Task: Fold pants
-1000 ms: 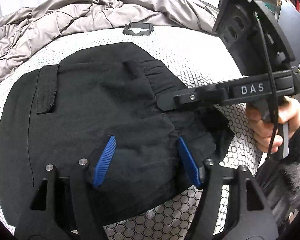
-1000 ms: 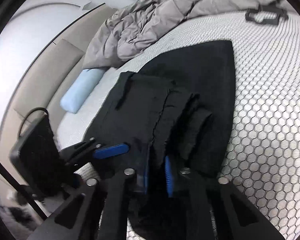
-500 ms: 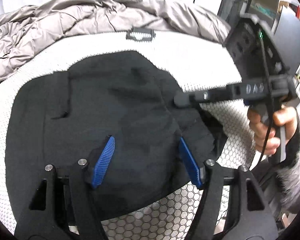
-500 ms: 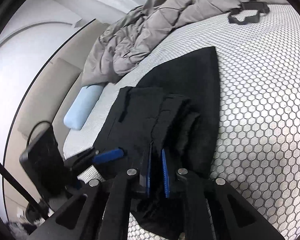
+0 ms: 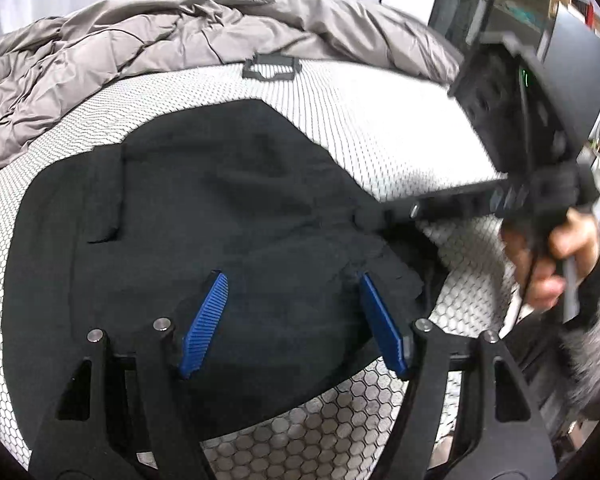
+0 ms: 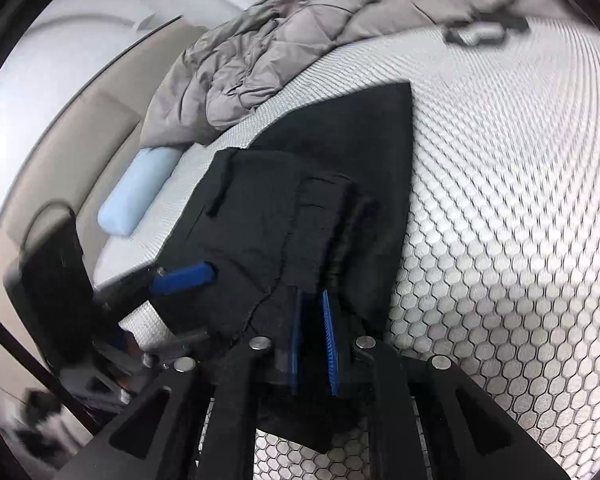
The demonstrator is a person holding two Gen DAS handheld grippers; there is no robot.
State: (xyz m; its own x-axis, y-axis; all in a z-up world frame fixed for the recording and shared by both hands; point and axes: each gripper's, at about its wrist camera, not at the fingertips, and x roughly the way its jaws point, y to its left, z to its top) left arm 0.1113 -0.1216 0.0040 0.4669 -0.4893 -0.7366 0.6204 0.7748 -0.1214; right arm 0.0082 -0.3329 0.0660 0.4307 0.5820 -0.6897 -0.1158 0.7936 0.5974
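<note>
My right fingers (image 6: 312, 300) pinch the black pants' (image 5: 204, 248) gathered edge, my left fingers (image 5: 292, 292) spread empty over them — honeycomb-patterned bed (image 6: 520, 220), grey quilt (image 5: 140, 56) beyond.

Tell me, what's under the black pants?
The black pants lie on a white bed cover with a honeycomb pattern, which shows all around them. The part straight beneath is covered, so anything lying there cannot be seen.
</note>
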